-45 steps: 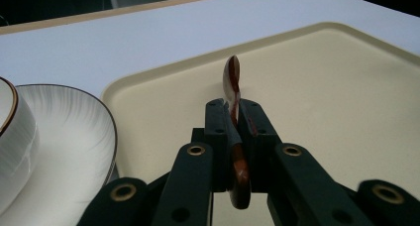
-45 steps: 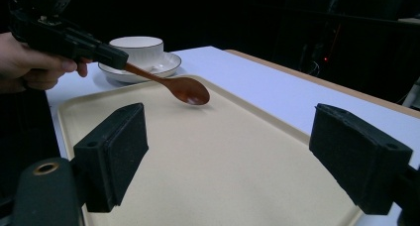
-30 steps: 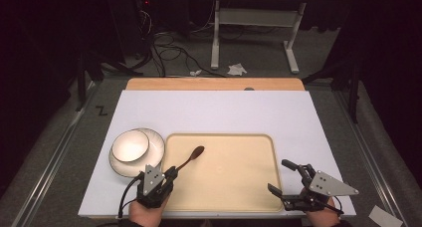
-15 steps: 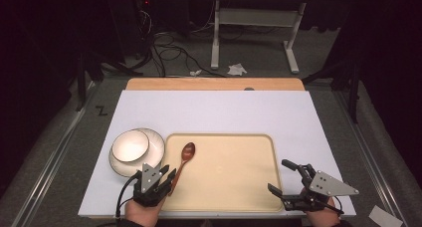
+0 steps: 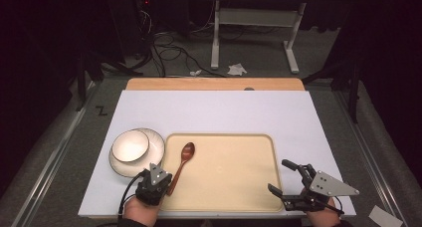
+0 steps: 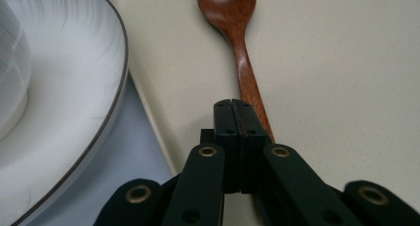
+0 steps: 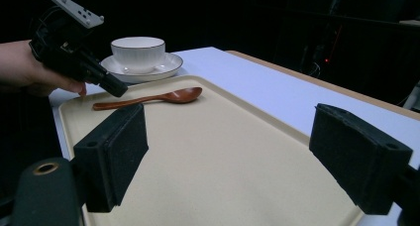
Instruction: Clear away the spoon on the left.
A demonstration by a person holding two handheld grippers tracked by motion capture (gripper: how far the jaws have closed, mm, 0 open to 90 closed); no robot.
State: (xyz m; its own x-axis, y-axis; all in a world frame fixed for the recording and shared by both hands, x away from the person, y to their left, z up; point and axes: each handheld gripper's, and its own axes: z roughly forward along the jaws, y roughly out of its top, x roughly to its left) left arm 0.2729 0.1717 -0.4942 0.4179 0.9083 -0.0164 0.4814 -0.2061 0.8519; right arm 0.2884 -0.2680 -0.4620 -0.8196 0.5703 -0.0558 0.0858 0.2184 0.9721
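1. The counter (image 5: 214, 112) is the big white surface, and it runs from under both sets of fingers out ahead of them to a wooden strip at the far edge.
2. The tray (image 5: 234, 167) is the tan one sitting flat on the counter between the two grippers. Its near left corner is right under the left fingers, and its near right corner is just beside the right ones.
3. The plate (image 5: 149, 162) is white with a thin dark rim, just off the tray's left edge, ahead and to the left of the left fingers. In the left gripper view its rim sits just left of the closed fingers.
4. The bowl (image 5: 130, 146) is white and sits upright on the plate.
5. The right gripper (image 5: 284, 177) has its fingers spread wide open with nothing between them, hanging just over the tray's near right corner and pointed across the tray.
6. The left gripper (image 5: 171, 179) is at the tray's near left corner, and its jaws have just been closing. The fingers (image 6: 227, 119) are now pinched tight together, with the spoon handle running along their right side and touching them. Can't tell whether the handle is actually clamped.
7. The spoon (image 5: 183, 160) is brown wood and lies flat on the tray. Its handle end is at the left fingers, and its bowl end points away ahead of them, well apart from the right fingers.
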